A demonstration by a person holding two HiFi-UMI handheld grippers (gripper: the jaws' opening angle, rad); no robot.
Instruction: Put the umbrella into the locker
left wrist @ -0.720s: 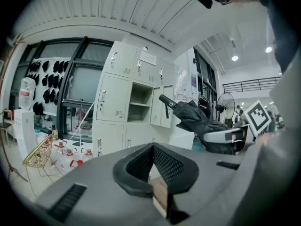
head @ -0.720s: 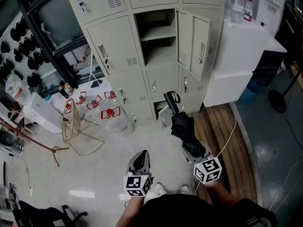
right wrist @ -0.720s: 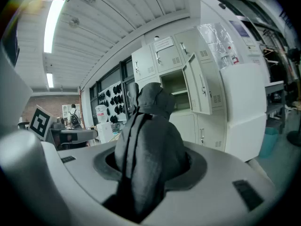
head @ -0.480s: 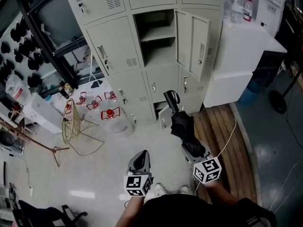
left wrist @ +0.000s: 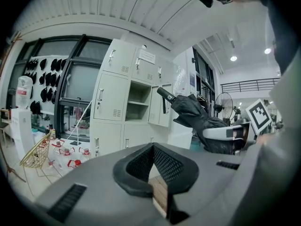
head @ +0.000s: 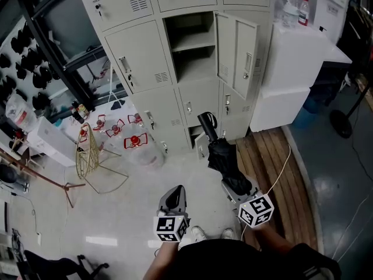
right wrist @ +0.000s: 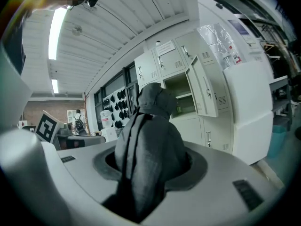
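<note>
Your right claw (head: 235, 186) is clamped on the folded black umbrella (head: 221, 155), low on the fabric. The handle end sticks out ahead, angled up. Your left claw (head: 173, 198) is closed with nothing in it. The open locker (head: 195, 45) stands well beyond, its door (head: 236, 50) swung right. The umbrella's gripped end is buried in the claw. In the right gripper view the umbrella blocks part of the compartment.
</note>
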